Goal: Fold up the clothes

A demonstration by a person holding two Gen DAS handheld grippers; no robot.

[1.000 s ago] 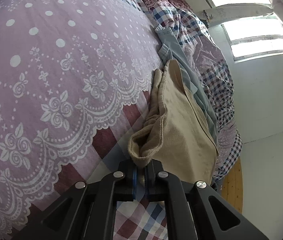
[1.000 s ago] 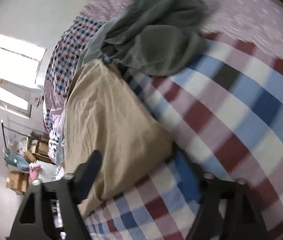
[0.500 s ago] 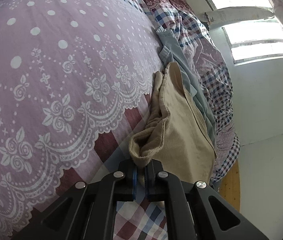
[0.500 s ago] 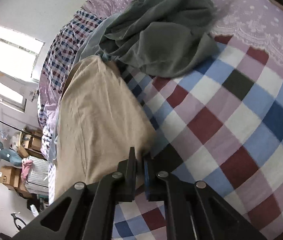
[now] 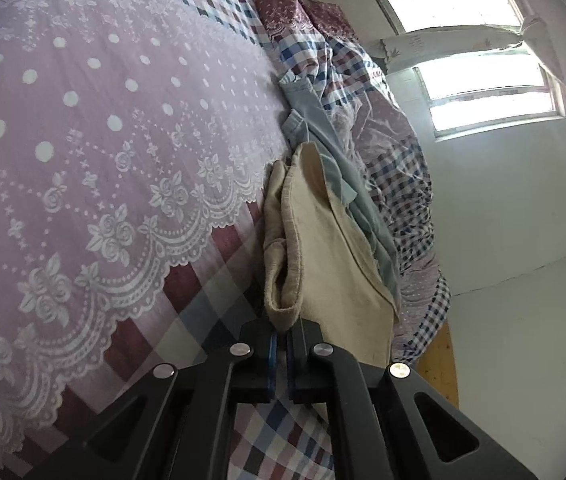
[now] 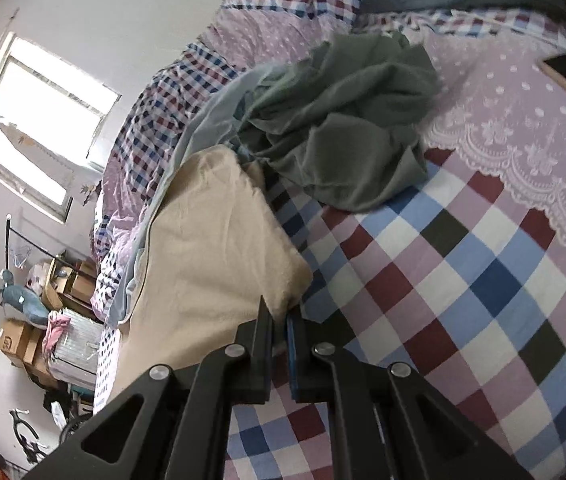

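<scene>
Now both grippers have hold of the beige garment [image 6: 219, 248], which lies along the window-side edge of the bed [image 6: 463, 264], on the checked sheet and partly over a pale blue garment [image 5: 311, 120]. Left gripper [image 5: 279, 354]: jaws closed to a narrow slit, pinching a rolled, hemmed corner of the beige cloth, as they did a second ago. Right gripper [image 6: 279, 344]: a second ago its jaws stood wide apart above the cloth's near corner; they have since snapped together, and that corner is now nipped between the blue pads. Compared with the earlier views, more of the room and window shows beyond the bed in both cameras, which suggests the two hands have begun to rise with the fabric. The change matters for the task: with two corners of the same edge secured, the garment can probably be lifted, stretched flat and carried over itself for a first fold. A crumpled grey-green garment [image 6: 347, 120] sits just beyond the beige one on the sheet, touching or nearly touching its far end, and may be dragged along if the lift is quick. The lace-edged pink cover [image 5: 95, 152] lies alongside, apart from the work.
</scene>
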